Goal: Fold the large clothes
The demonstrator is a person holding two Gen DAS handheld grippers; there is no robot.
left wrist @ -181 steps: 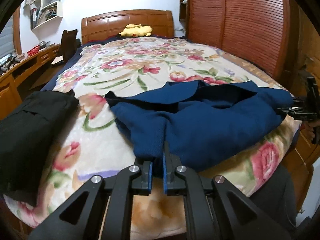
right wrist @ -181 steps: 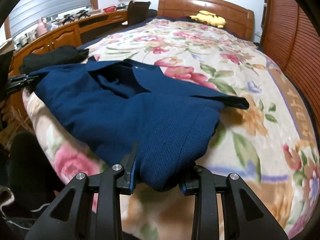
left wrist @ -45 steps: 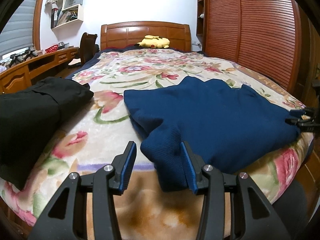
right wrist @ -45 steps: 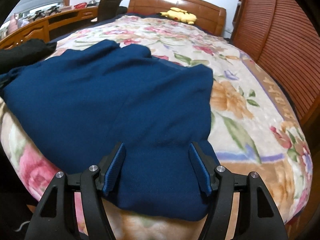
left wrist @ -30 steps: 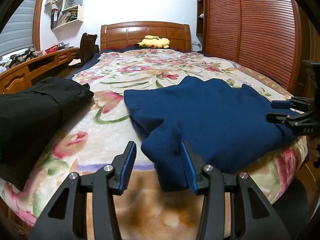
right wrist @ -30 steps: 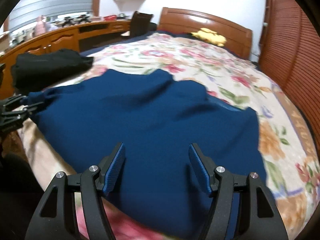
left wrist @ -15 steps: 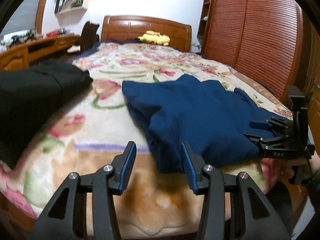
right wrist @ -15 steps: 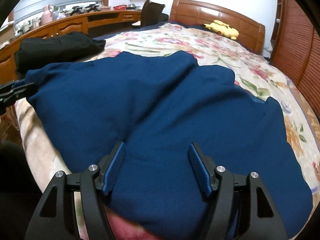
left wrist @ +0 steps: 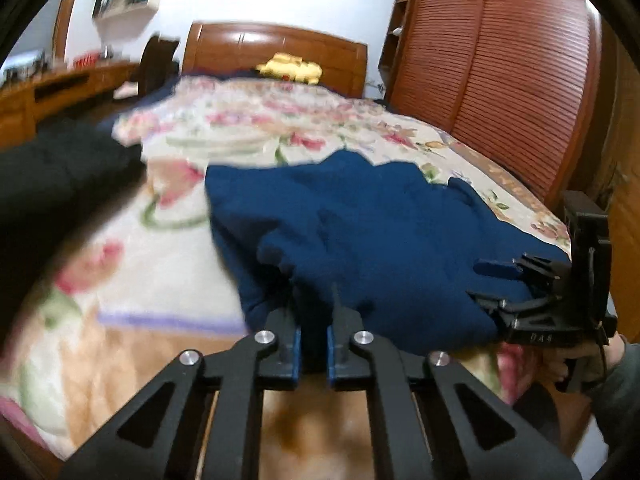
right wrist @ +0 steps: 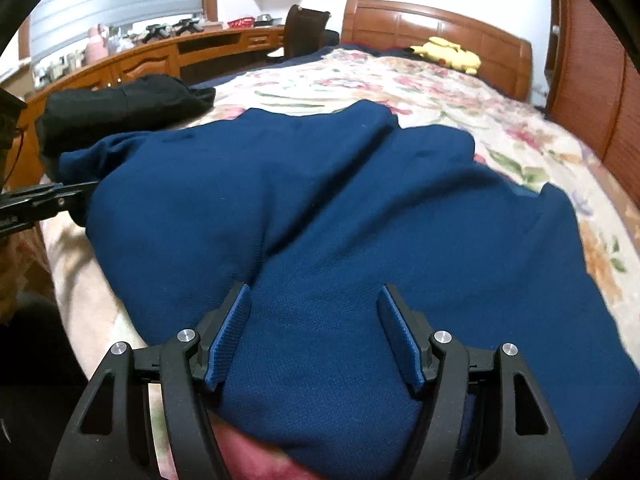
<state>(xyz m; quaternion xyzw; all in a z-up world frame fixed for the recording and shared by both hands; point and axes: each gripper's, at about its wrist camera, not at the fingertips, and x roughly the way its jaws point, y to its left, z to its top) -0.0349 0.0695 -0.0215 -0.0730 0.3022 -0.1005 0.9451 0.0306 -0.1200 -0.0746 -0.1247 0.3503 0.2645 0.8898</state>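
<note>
A dark blue garment (left wrist: 380,220) lies spread across the near end of a bed with a floral blanket (left wrist: 160,248). My left gripper (left wrist: 314,308) is at the garment's near left edge, and its jaws are closing with a bunched fold of blue fabric pinched between the pads. In the right wrist view it shows as black fingers (right wrist: 86,194) at the garment's left corner. My right gripper (right wrist: 314,320) hovers low over the garment (right wrist: 320,200) near its front edge, open, with the cloth lying flat between the pads. It also shows at the right (left wrist: 480,282), held by a hand.
A pile of black clothes (right wrist: 120,108) lies on the bed's left side. A yellow plush toy (right wrist: 448,54) rests by the wooden headboard. A long wooden desk (right wrist: 140,60) and a chair (right wrist: 306,28) stand to the left, and louvred wardrobe doors (left wrist: 500,60) to the right.
The left jaws have gone from wide open around the garment's edge to pinched on it, and that view has swung and blurred. The right gripper stays open, slightly lower over the cloth.
</note>
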